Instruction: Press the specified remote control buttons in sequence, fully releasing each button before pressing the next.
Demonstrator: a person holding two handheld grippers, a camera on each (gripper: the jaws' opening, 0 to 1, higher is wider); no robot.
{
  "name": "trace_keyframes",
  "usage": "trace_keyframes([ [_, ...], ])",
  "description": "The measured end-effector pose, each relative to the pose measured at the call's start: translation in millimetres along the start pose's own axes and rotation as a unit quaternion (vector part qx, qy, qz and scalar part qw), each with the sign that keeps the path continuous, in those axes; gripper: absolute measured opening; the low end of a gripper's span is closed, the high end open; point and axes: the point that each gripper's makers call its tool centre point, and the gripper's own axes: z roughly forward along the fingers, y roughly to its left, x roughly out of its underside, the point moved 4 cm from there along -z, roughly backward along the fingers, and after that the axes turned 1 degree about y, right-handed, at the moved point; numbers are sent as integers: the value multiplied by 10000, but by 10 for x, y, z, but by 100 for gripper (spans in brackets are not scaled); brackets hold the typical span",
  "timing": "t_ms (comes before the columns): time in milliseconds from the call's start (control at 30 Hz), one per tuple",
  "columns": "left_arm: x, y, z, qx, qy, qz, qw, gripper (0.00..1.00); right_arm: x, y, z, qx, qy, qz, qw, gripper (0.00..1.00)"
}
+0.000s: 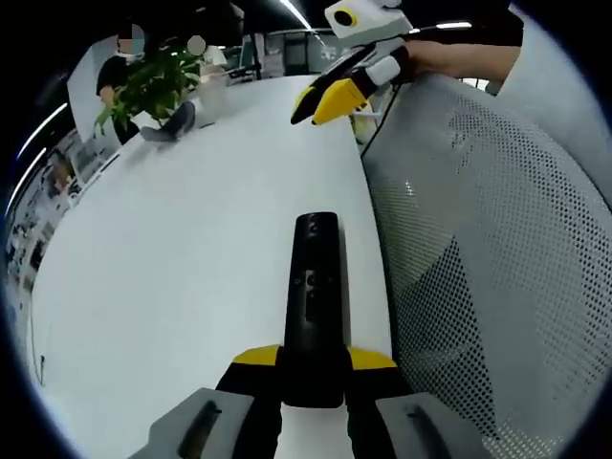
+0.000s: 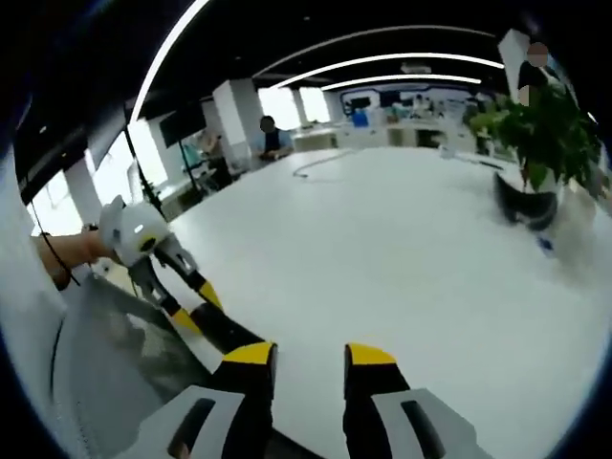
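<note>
The left gripper (image 1: 314, 368) was clamped on the near end of a black remote control (image 1: 316, 306); its yellow-tipped jaws pressed both sides of the remote, which reached forward above the white table (image 1: 172, 277), its buttons facing up; in the right gripper view the same remote (image 2: 225, 330) showed as a dark bar held by that gripper (image 2: 196, 311) at the table's edge (image 2: 402, 258). The right gripper (image 2: 311, 368) hung over the table with its jaws apart and nothing between them; in the left gripper view it (image 1: 320, 103) hovered well beyond the remote, tips pointing down toward the tabletop. A potted plant (image 1: 153, 81) stood at the far side of the table; a grey mesh chair back (image 1: 497, 239) rose just beside the table's edge.
</note>
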Motion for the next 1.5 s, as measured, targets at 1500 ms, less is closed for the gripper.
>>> trace_keyframes([
  [1500,15,-103,5,-194,-791,-153,9966,24,220,464,711,-1097,2896,-1983,9299,0],
])
